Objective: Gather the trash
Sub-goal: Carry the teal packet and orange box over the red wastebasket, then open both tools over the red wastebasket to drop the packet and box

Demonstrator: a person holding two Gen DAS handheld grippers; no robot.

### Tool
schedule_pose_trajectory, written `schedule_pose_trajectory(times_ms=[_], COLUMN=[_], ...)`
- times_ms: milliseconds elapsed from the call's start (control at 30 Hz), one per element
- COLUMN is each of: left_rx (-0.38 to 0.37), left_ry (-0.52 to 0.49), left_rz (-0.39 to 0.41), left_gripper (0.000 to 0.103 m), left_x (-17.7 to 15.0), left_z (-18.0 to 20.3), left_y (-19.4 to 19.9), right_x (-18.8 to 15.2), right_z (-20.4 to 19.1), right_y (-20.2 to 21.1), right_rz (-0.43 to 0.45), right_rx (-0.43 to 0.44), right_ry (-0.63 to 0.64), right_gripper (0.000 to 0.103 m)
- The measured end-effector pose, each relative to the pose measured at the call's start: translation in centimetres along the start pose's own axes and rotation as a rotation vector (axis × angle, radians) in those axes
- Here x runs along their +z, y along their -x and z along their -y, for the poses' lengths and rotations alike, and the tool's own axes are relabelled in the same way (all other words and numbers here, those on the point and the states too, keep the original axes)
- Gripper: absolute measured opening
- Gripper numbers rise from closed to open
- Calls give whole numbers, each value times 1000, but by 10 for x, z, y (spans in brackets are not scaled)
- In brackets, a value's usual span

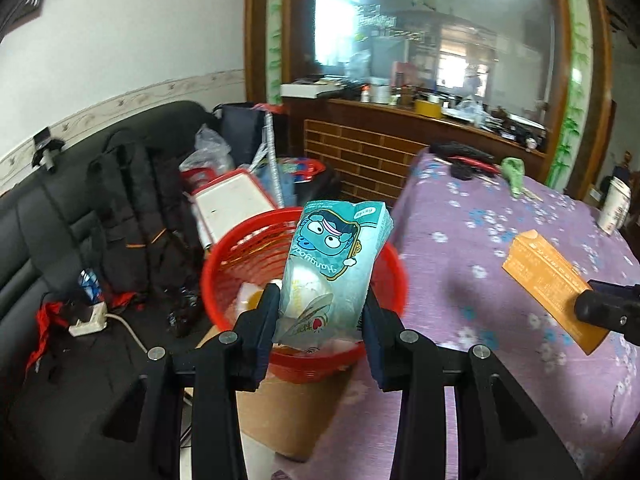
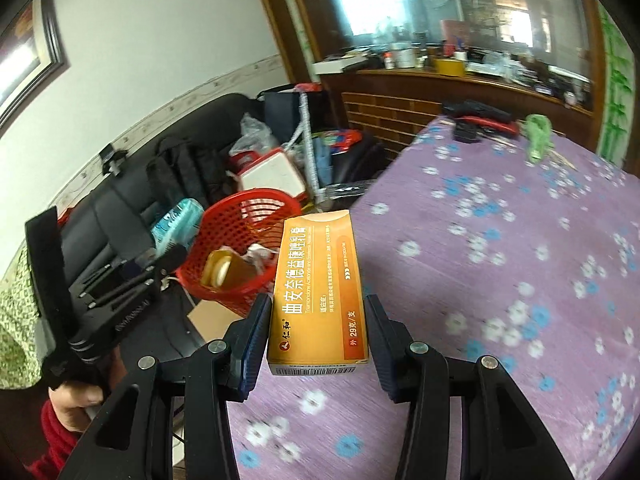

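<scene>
My left gripper (image 1: 322, 312) is shut on a teal cartoon-printed wrapper (image 1: 334, 268) and holds it just above the red mesh basket (image 1: 224, 260). The basket (image 2: 240, 216) holds a yellow-brown piece and some crumpled white trash. My right gripper (image 2: 318, 328) is shut on an orange medicine box (image 2: 318, 292) and holds it over the left edge of the purple flowered tablecloth (image 2: 500, 260), right of the basket. The orange box (image 1: 548, 284) and the right gripper's dark tip show at the right of the left wrist view. The left gripper with the teal wrapper (image 2: 176, 220) shows in the right wrist view.
The basket stands on a cardboard box (image 1: 288, 412) between the table and a black sofa (image 1: 80, 240) piled with a backpack, bags and a white power strip. On the table's far side lie black and red tools (image 1: 464, 158), a green rag (image 1: 514, 172) and a paper cup (image 1: 616, 206).
</scene>
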State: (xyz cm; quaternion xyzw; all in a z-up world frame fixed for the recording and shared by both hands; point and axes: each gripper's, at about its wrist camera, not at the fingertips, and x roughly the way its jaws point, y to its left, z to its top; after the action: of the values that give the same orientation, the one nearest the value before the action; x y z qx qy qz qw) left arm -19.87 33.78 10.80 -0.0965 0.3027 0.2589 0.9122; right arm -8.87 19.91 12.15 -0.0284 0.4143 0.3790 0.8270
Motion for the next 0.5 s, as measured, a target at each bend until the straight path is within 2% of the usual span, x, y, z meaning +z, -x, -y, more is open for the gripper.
schedule_pose_trajectory(times_ms=[200,333,433,500], left_rx=[23,39,53,54], left_ry=[26,28,35,28], left_rz=[-9,-9,-6,4], left_gripper=[38,38,41,48], left_x=[6,13,18,21], left_z=[-22,-27,-32,-32], left_y=[-13,-20,-27,-32], right_x=[22,41,56,65], right_z=[-21,-34,-40,-42], right_y=[-35,-53,-69,-87], right_rz=[-40,-33,-21,-24], right_rx=[49,71,90,107], right_ry=[11,29,19,5], right_gripper=[51,51,51,53])
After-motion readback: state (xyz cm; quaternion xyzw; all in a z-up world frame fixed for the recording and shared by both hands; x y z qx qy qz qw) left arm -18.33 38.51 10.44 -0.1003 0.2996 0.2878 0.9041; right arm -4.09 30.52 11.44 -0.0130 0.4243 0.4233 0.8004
